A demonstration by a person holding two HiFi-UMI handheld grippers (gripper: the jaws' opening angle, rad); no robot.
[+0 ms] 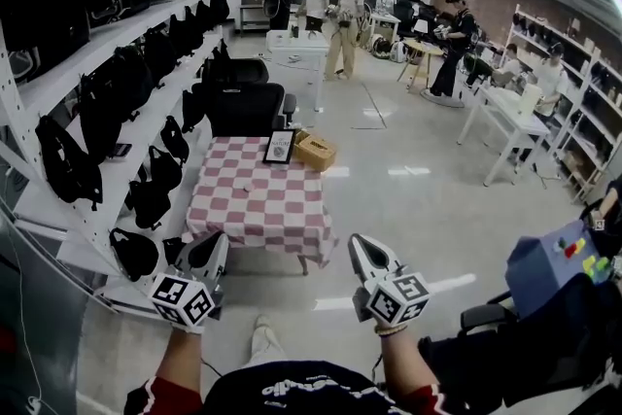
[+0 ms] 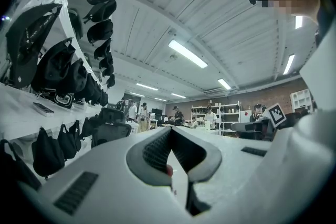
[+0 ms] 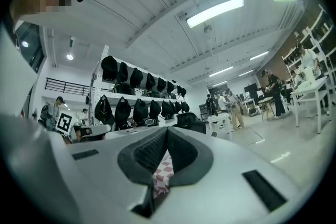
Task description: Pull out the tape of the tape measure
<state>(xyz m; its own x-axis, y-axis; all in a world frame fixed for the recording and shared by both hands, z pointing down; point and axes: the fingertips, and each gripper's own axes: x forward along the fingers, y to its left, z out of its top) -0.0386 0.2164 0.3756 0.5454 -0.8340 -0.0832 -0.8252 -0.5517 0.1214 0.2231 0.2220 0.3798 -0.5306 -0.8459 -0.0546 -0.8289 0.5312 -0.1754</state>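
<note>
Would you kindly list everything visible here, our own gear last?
table: one, red-and-white checked cloth, centre ahead
framed card: one, black frame, table's far edge
box: one, tan, by table's far right corner
office chair: one, black, behind table
shelf rack: one, white, left side
bags: many, black, on rack
side tables: several, white, right side
people: several, far end
button box: one, blue, lower right
tape measure: none visible
left tongs: one, white, shut, empty
right tongs: one, white, shut, empty
</note>
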